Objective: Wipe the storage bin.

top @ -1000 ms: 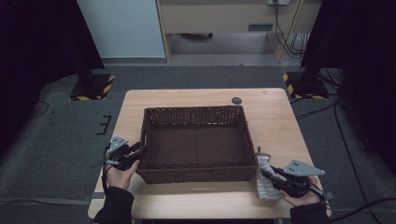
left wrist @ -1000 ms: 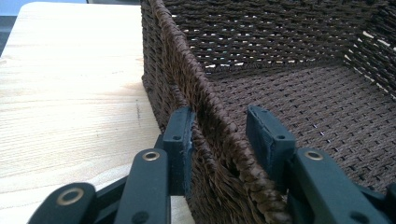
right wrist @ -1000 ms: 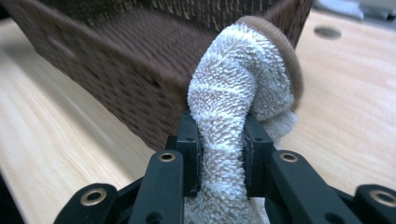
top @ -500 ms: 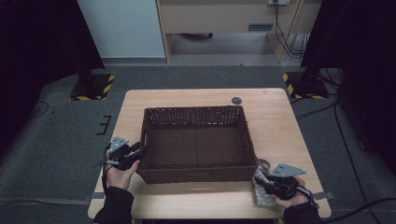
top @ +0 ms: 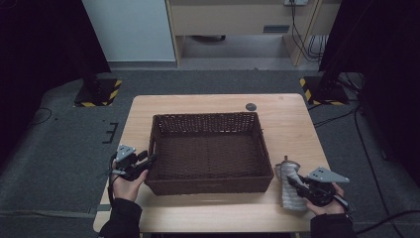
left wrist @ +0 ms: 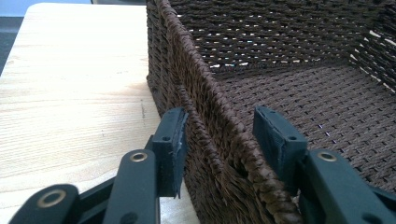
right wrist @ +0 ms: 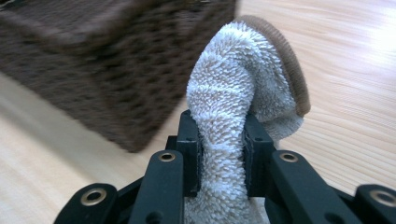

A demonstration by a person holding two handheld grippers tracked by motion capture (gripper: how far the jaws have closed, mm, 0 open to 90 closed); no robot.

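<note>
Basket [top: 210, 151] takes the middle of the table [top: 198, 104]; its woven walls block any level pass across the centre. Inside of basket open from above. Bare strip along the far edge, broken by a small dark disc [top: 251, 106] far right. Left strip narrow: left tongs [top: 148, 159] straddle the basket's left wall there, jaws having just opened, wall between them. Near right corner taken up by towel [top: 291, 186], pinched in right tongs [top: 293, 181], just beside the basket's right near corner. Right strip beyond it free.
</note>
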